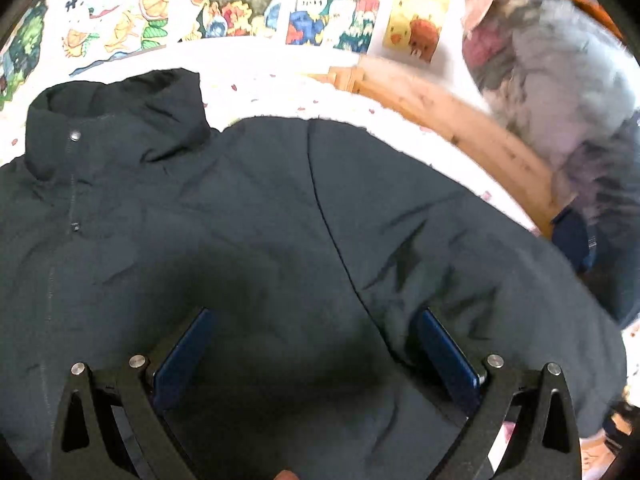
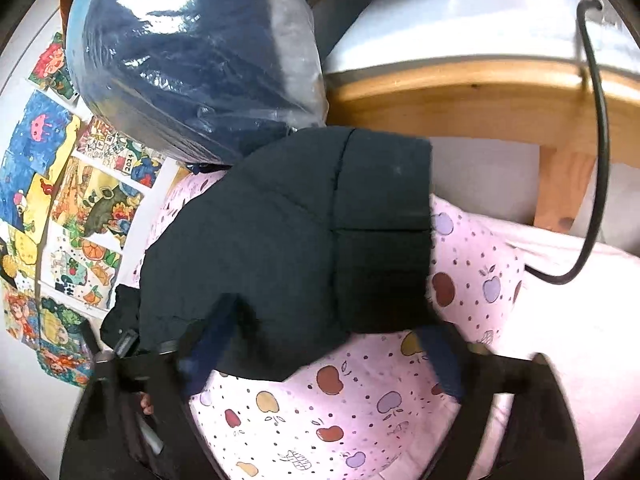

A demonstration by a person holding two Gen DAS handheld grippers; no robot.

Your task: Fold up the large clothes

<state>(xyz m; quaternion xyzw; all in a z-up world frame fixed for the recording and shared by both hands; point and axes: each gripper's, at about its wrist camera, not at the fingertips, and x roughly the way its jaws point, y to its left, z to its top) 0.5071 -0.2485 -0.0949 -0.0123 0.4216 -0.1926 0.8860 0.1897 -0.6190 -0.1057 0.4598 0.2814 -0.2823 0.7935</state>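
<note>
A large dark jacket [image 1: 260, 208] lies spread on the bed, its collar with snap buttons at the upper left of the left wrist view. My left gripper [image 1: 316, 320] hangs close over the jacket's body, its blue pads wide apart and open, pinching nothing. In the right wrist view one end of the jacket [image 2: 300, 232] rests on the pink apple-print sheet [image 2: 320, 420]. My right gripper [image 2: 326, 336] is blurred; its fingers stand wide apart either side of the jacket's near edge, and no pad visibly presses on the cloth.
A wooden bed frame [image 1: 452, 120] runs along the far side, with a grey fuzzy shape [image 1: 560, 80] beyond it. Colourful drawings [image 1: 224, 12] cover the wall. A plastic-wrapped dark blue bundle [image 2: 192, 52] lies behind the jacket, and a black cable [image 2: 600, 140] hangs at the right.
</note>
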